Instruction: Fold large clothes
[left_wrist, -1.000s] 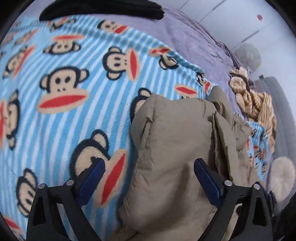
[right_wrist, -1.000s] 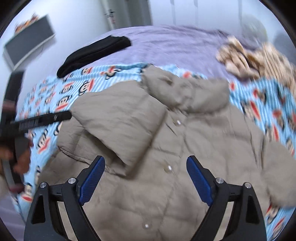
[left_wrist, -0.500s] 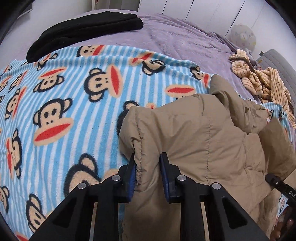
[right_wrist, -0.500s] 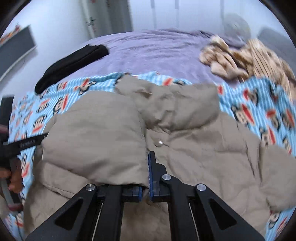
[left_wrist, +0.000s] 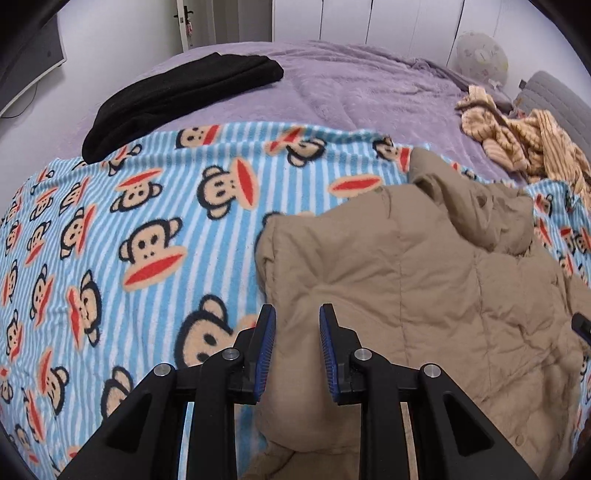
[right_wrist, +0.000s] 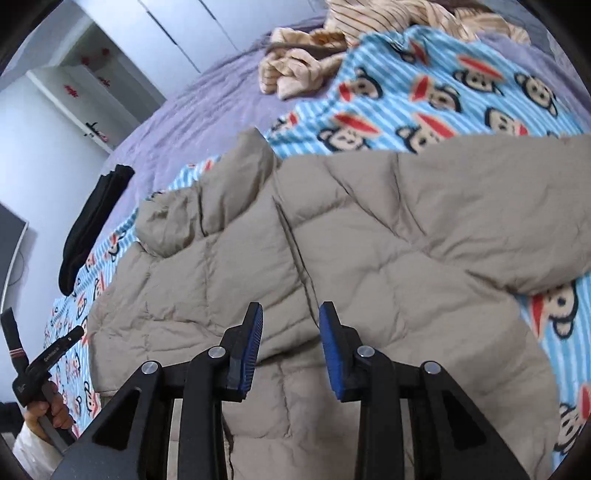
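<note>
A beige quilted puffer jacket (left_wrist: 424, 288) lies on a blue striped blanket with a monkey print (left_wrist: 140, 229), which covers part of a bed with a purple bedspread (left_wrist: 369, 85). The jacket is in the right half of the left wrist view; its folded edge is turned toward the blanket, and its collar is bunched at the far end, near the purple bedspread.

The left gripper (left_wrist: 297, 332) is at the near left edge of the jacket. Its jaws are partly parted, with a gap between the blue pads, and a fold of the jacket sits in this gap. I cannot tell if the pads touch the fabric.

The right gripper (right_wrist: 290, 332) is above the middle of the jacket (right_wrist: 369, 236), close to a seam line. Its jaws are also partly parted, and they do not pinch the fabric; the jacket is seen under the gap. One sleeve lies folded across the body of the jacket on the right side.

A black folded garment (left_wrist: 177, 99) rests on the bedspread, touching the far left edge of the blanket. A tan striped garment (left_wrist: 524, 136) lies crumpled at the far right corner of the bed. In the right wrist view, the person's left hand (right_wrist: 48, 410) holds the handle of the other gripper at the lower left.
</note>
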